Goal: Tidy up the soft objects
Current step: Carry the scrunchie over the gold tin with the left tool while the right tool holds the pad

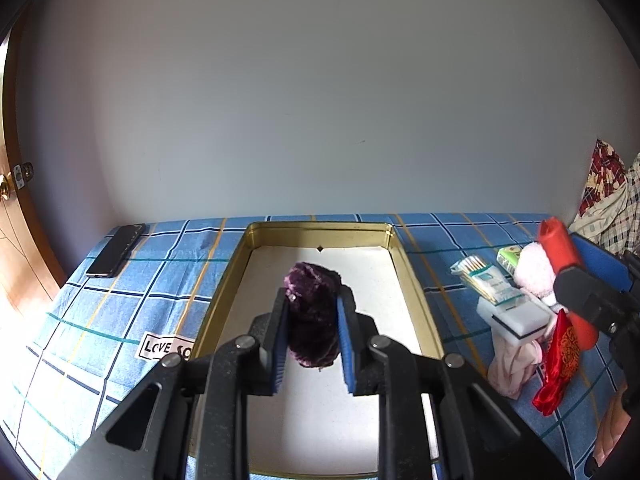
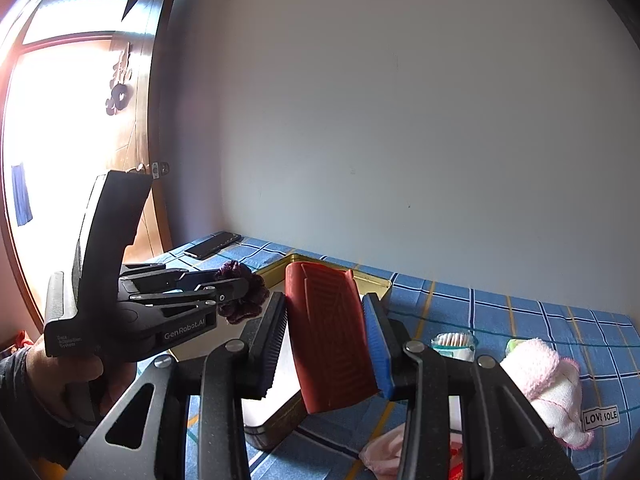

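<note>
My left gripper [image 1: 313, 308] is shut on a dark purple fuzzy scrunchie [image 1: 314, 316] and holds it over the gold-rimmed tin tray [image 1: 320, 228], which has a white floor. In the right wrist view the left gripper [image 2: 240, 292] with the scrunchie [image 2: 244, 298] shows at the left, over the tray [image 2: 376, 280]. My right gripper [image 2: 326, 336] is shut on a red ribbed soft piece [image 2: 330, 340], held above the tray's right edge. It also shows in the left wrist view [image 1: 558, 246] at the far right.
A blue checked cloth [image 1: 120, 308] covers the table. A phone [image 1: 116, 250] lies at the back left. Right of the tray lie a cotton-swab box [image 1: 486, 280], a white block [image 1: 516, 320], a pink towel [image 2: 548, 384], pink cloth [image 1: 514, 364] and a red satin pouch [image 1: 560, 360]. A wall stands behind.
</note>
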`<state>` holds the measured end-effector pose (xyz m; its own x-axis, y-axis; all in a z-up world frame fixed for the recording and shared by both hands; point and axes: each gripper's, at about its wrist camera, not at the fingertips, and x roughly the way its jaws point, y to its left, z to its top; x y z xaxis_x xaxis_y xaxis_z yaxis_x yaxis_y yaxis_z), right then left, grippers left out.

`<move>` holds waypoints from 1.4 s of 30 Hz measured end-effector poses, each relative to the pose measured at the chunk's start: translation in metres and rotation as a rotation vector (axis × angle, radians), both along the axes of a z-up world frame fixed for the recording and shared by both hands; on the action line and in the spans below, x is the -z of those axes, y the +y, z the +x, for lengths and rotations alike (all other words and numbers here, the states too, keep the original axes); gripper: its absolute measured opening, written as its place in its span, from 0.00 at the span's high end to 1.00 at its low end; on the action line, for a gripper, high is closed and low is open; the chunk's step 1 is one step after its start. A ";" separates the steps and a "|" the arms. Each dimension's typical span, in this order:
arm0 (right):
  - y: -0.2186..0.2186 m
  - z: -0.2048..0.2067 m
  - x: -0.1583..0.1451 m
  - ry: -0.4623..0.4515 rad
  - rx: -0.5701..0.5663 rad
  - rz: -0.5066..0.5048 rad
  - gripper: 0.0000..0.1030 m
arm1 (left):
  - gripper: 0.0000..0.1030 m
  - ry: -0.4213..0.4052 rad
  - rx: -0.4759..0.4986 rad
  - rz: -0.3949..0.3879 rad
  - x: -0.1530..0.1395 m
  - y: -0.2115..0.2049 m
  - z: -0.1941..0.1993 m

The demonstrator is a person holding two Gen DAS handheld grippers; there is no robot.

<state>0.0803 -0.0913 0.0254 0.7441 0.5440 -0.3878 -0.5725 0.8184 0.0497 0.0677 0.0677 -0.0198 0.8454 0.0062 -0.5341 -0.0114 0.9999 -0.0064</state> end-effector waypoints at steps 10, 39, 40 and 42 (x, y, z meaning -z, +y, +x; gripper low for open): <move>0.005 0.015 0.003 0.005 0.015 0.030 0.60 | 0.80 0.010 -0.009 0.014 0.000 0.005 0.016; 0.021 0.029 0.011 0.022 0.050 0.011 0.60 | 0.80 0.113 -0.013 -0.006 0.013 0.018 0.060; 0.021 0.029 0.010 0.023 0.050 0.009 0.60 | 0.80 0.123 -0.016 -0.005 0.014 0.018 0.063; 0.023 0.029 0.009 0.023 0.050 0.005 0.60 | 0.80 0.144 -0.021 0.006 0.016 0.018 0.068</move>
